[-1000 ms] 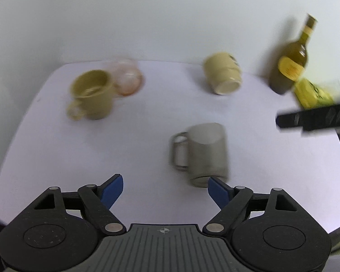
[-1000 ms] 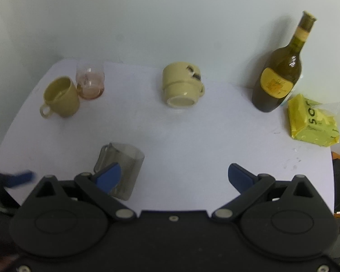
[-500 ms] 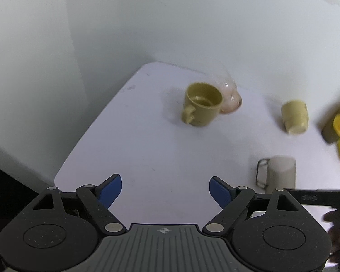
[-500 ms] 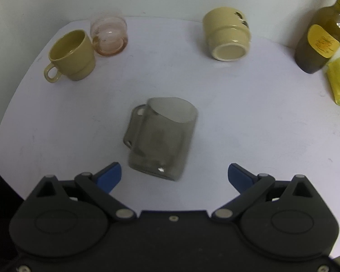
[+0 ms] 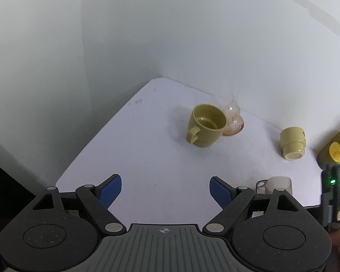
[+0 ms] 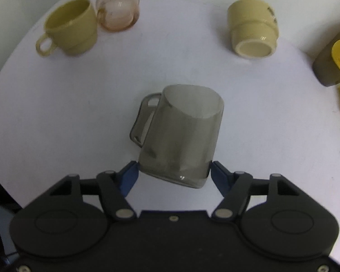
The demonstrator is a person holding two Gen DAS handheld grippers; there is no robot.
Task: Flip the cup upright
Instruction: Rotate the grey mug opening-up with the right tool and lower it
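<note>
The smoky grey cup [image 6: 181,136] stands upside down mid-desk [image 6: 79,117], not yet flipped. The right hand-held gripper [image 6: 173,173] brackets it, blue pads beside its walls; whether they clamp is unclear. The left hand-held gripper [image 5: 165,189] gapes apart, empty.

You saw a see-through smoky plastic cup [image 6: 181,136], smooth and a bit shiny. The yellow mugs [image 6: 70,29] looked like smooth, glossy pottery. The far pink tumbler [image 6: 117,13] looked like clear glass. The white table [image 6: 79,113] was matt. Your gripper pads [image 5: 108,189] were blue and dull.
</note>
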